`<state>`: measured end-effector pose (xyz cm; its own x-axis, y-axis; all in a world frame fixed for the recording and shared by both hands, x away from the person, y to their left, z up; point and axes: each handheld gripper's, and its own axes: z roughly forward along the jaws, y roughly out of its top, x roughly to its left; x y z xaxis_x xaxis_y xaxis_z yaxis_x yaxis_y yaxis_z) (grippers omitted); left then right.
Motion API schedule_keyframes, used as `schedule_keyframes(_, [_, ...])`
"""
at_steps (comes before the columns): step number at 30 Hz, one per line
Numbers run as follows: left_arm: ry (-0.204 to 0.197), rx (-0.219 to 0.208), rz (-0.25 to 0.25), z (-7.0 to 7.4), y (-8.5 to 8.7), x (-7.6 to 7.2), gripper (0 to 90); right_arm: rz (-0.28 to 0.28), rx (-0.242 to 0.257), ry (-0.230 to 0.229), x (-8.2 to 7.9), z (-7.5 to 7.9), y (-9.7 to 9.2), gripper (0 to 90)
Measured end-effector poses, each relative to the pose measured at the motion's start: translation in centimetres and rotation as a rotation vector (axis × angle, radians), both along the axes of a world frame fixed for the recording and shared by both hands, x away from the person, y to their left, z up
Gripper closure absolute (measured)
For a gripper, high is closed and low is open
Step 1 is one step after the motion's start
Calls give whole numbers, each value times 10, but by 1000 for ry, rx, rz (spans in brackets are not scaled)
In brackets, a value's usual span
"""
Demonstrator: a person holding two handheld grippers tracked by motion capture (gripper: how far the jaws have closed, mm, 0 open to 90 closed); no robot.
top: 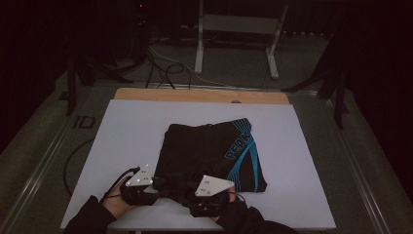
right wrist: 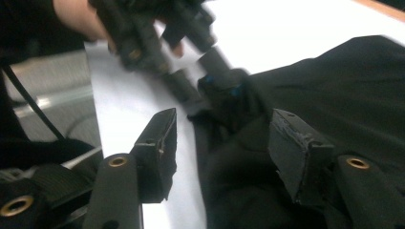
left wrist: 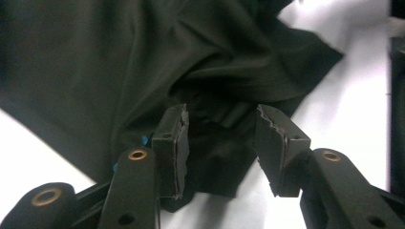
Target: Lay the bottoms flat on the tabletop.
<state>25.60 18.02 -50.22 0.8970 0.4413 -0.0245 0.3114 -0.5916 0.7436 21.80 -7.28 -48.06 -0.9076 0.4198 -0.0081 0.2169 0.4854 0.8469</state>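
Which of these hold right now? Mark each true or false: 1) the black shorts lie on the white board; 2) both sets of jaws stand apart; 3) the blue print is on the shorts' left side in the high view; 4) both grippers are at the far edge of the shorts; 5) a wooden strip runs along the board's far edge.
1) True: the black shorts lie on the white board.
2) True: the left gripper and the right gripper both have their jaws apart, with dark cloth between them but not pinched.
3) False: the blue print runs down the right side.
4) False: both are at the near edge, by the person's hands.
5) True: the wooden strip borders the far edge.
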Motion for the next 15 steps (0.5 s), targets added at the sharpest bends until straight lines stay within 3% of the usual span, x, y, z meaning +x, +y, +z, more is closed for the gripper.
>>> schedule_keyframes(1, [0, 0, 0, 0, 0, 0, 567, -17, -20, -8, -3, -4, 6, 444])
schedule_keyframes(2, [2, 22, 8, -3, 0, 1, 581, -7, -83, -39, -2, -13, 14, 448])
schedule_keyframes(3, [7, 30, 4, -4, 0, 1, 581, -18, -113, -57, -2, -17, 18, 458])
schedule_keyframes(6, [15, 63, 2, -7, 0, 0, 610, -60, -191, -88, 1, -29, 23, 564])
schedule_keyframes(9, [12, 83, 5, -8, 0, 0, 678, -90, -199, -77, 6, -31, 19, 760])
schedule_keyframes(10, [16, 91, 2, -8, 2, 0, 715, -100, -184, -50, 8, -28, 14, 813])
schedule_keyframes(12, [19, 100, 3, -7, 3, 1, 760, -118, -160, -63, 12, -24, 8, 840])
schedule_keyframes(15, [18, 96, 2, -4, 4, 0, 819, -138, -116, -28, 15, -13, -1, 851])
